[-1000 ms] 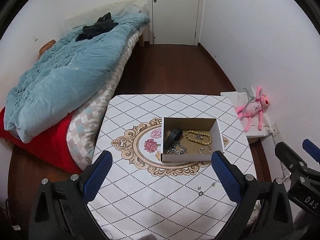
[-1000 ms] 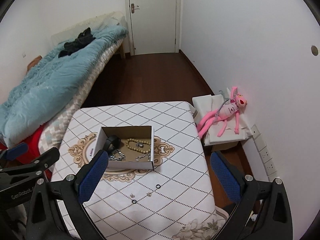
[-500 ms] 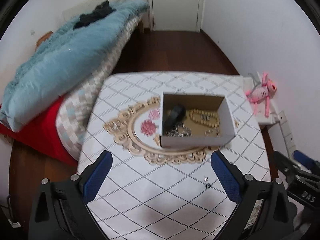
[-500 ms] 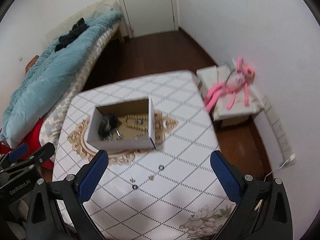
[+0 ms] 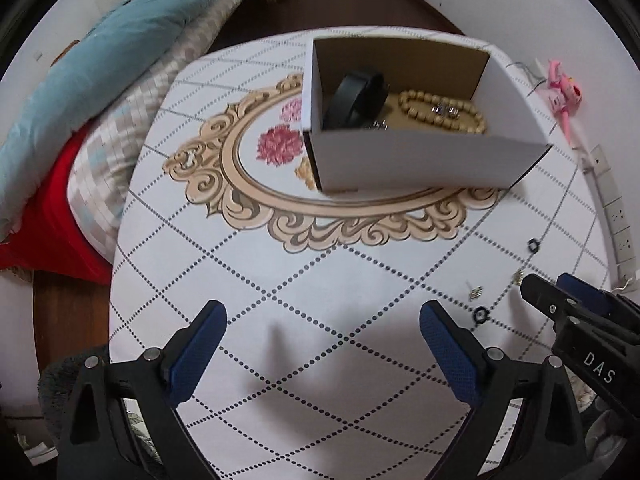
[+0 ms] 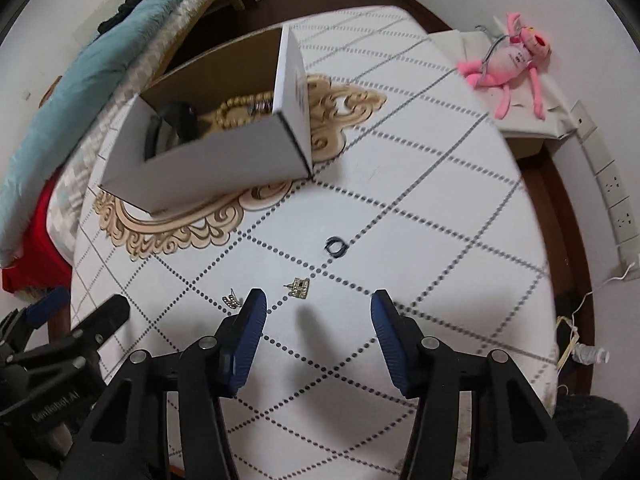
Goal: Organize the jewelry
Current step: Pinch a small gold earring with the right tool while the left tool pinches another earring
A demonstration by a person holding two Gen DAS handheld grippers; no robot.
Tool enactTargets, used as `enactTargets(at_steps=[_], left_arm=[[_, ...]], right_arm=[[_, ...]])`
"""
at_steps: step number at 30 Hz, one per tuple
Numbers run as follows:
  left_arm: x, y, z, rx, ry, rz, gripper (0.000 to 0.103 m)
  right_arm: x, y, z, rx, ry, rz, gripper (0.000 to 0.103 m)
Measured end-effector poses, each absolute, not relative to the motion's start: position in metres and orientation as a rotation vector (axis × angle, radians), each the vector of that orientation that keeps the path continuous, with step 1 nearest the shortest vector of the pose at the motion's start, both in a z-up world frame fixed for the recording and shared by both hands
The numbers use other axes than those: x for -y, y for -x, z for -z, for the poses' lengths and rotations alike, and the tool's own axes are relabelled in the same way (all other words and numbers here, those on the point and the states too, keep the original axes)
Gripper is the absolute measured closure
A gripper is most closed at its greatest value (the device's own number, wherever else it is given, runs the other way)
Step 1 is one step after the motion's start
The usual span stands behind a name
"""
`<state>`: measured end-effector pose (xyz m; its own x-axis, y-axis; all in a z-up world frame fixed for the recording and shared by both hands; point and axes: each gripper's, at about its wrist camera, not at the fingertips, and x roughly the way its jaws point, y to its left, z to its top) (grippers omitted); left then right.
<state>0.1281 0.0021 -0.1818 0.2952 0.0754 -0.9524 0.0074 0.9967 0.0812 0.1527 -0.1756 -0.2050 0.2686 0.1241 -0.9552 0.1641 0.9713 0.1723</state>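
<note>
An open white cardboard box point(image 5: 420, 160) stands on the patterned table point(image 5: 280, 272); it holds a black band point(image 5: 356, 96), a wooden bead bracelet point(image 5: 440, 114) and silver pieces. The box also shows in the right wrist view point(image 6: 224, 164). Loose on the table lie a black ring point(image 6: 335, 246), a gold earring point(image 6: 299, 288) and a second small earring point(image 6: 232, 301). My right gripper point(image 6: 316, 312) is open, low over the table, just short of the gold earring. My left gripper point(image 5: 322, 330) is open and empty above bare table; another black ring point(image 5: 480, 315) lies by its right finger.
A bed with a blue quilt point(image 5: 100, 52) runs along the table's left side. A pink plush toy point(image 6: 516, 56) lies on a low white stand to the right. Wall sockets point(image 6: 616, 208) and a cable are at the right wall.
Both grippers have dropped down and forward toward the table. The box and loose pieces now look much bigger and closer. The right gripper's jaws have narrowed somewhat.
</note>
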Motion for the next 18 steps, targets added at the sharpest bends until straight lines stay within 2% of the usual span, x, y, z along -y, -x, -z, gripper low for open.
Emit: enactTargets(at_steps=[2, 8, 10, 11, 18], left_arm=[[-0.003, -0.129, 0.189, -1.288, -0.075, -0.050, 0.005], [-0.005, -0.128, 0.198, -1.307, -0.071, -0.062, 0.005], [-0.005, -0.128, 0.199, -1.305, -0.062, -0.058, 0.005], [-0.003, -0.126, 0.199, -1.305, -0.061, -0.052, 0.005], [0.016, -0.126, 0.196, -1.293, -0.075, -0.005, 0.005]], right_arm=[[0.170, -0.155, 0.212, -1.311, -0.247, 0.029, 0.049], [0.154, -0.160, 0.223, -1.312, -0.165, 0.046, 0.066], [0.146, -0.159, 0.224, -1.307, -0.104, 0.061, 0.076], [0.144, -0.159, 0.224, -1.303, -0.092, 0.060, 0.094], [0.156, -0.151, 0.217, -1.282, -0.127, 0.067, 0.101]])
